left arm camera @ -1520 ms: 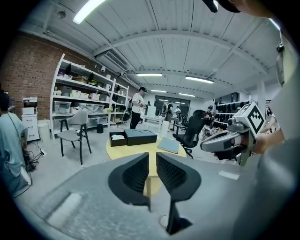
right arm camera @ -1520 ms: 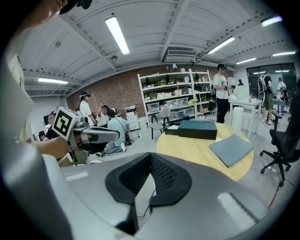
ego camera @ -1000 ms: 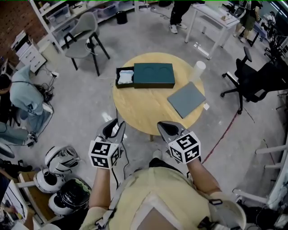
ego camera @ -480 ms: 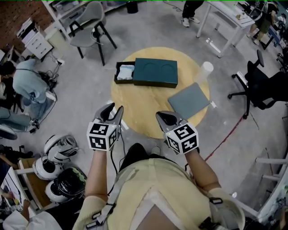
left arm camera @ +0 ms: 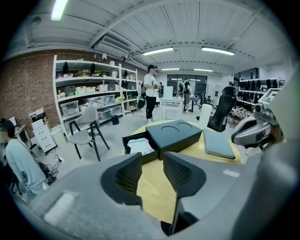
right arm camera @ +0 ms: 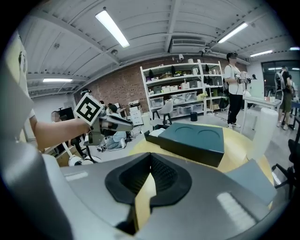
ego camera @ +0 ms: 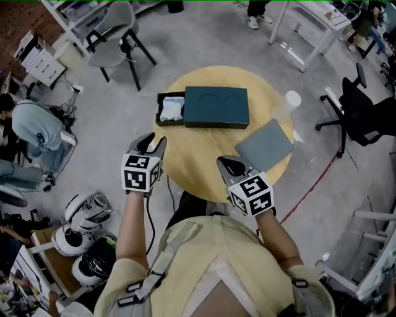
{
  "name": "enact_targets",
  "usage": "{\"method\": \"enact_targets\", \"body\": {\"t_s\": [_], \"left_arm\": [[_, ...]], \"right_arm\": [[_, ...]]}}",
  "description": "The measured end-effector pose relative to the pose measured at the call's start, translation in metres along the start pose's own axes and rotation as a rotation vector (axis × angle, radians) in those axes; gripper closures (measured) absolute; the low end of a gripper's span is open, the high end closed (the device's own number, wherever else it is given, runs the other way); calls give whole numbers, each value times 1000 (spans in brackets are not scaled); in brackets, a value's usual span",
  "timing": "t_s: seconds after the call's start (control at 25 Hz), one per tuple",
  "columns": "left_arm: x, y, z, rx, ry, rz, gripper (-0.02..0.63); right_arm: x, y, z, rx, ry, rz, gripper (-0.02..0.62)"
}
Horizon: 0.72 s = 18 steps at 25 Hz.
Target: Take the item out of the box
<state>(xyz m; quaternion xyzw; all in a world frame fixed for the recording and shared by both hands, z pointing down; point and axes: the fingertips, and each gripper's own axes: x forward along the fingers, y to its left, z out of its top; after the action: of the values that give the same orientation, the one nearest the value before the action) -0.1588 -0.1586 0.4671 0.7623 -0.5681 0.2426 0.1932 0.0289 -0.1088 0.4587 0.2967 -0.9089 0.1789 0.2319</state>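
At lower centre, the left tongs have moved forward to the tabletop edge since a second ago, jaws now wide apart and empty. The right tongs hover level, closed on nothing. Farther up, the white item lies in the open left end of the dark box.

**Headcount: table and floor around it**

Round wooden table: 1

On it:
- dark green box: 1
- round recesses in the box top: 2
- pulled-out drawer: 1, with 1 white item in it
- flat grey panel: 1
- white cylinder: 1

Handheld grippers: 2, left gripper and right gripper

Marker cubes: 2, one per gripper

Chairs: 2, made up of 1 grey chair and 1 black office chair

Helmets on the floor to the operator's left: 3

White desk: 1

People besides the operator: at least 2, the seated person plus one pair of shoes at the top edge
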Motion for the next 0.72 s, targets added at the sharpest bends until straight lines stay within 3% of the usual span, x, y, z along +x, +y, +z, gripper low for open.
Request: {"method": "enact_targets", "body": {"t_s": [0.24, 0.52, 0.72], "left_arm": [[47, 28, 14, 3, 52, -62, 454], [89, 49, 18, 68, 125, -121, 454], [113, 54, 22, 45, 183, -186, 456]], "right_arm": [[36, -15, 14, 40, 35, -36, 591], [78, -20, 20, 69, 87, -50, 591], [92, -27, 18, 86, 123, -59, 591]]}}
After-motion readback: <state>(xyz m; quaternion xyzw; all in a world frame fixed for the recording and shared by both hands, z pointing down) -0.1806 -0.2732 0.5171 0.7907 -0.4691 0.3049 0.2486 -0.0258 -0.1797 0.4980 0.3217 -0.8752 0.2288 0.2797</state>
